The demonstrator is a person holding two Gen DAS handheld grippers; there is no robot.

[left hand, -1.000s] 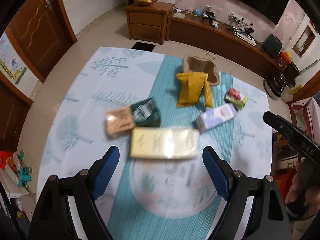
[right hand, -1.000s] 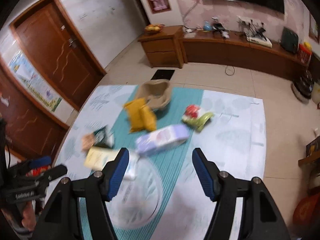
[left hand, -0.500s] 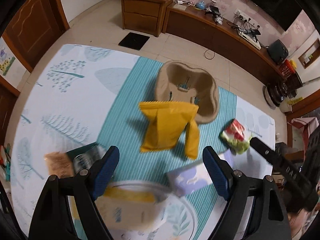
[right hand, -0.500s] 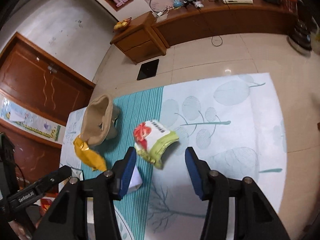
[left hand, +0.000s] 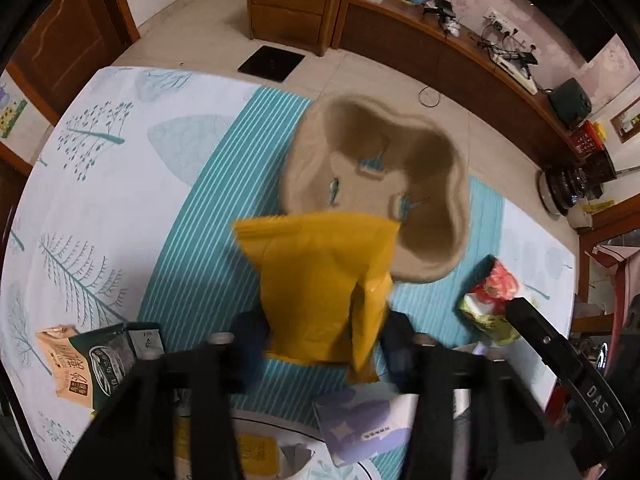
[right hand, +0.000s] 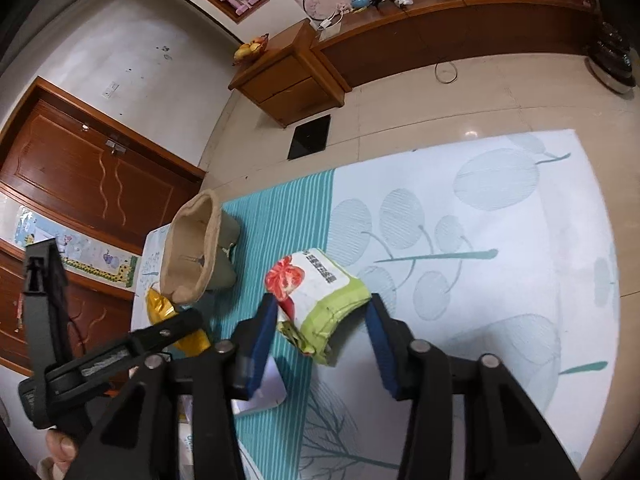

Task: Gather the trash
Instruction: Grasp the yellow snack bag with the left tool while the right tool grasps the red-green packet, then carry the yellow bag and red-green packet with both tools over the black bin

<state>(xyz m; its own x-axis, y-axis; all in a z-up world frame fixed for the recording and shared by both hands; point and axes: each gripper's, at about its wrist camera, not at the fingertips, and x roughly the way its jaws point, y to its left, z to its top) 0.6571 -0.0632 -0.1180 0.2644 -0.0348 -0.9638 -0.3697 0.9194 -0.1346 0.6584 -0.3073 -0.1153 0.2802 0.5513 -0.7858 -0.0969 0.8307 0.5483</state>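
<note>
Covering bench: leaf-print cloth with teal striped runner (left hand: 192,280). Lobed tan fabric basket (left hand: 432,240) at far edge, presumably the bin. Left tool (left hand: 320,340) closing around crumpled yellow foil packet (left hand: 320,280); right tool (right hand: 324,332) closing astride green-and-white snack wrapper (right hand: 320,300), neither clenched yet.

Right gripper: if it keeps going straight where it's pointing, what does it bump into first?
Most likely the green packet. It already lies between the right gripper's closing jaws, on the tablecloth. Whether the pads touch it yet is unclear.
</note>
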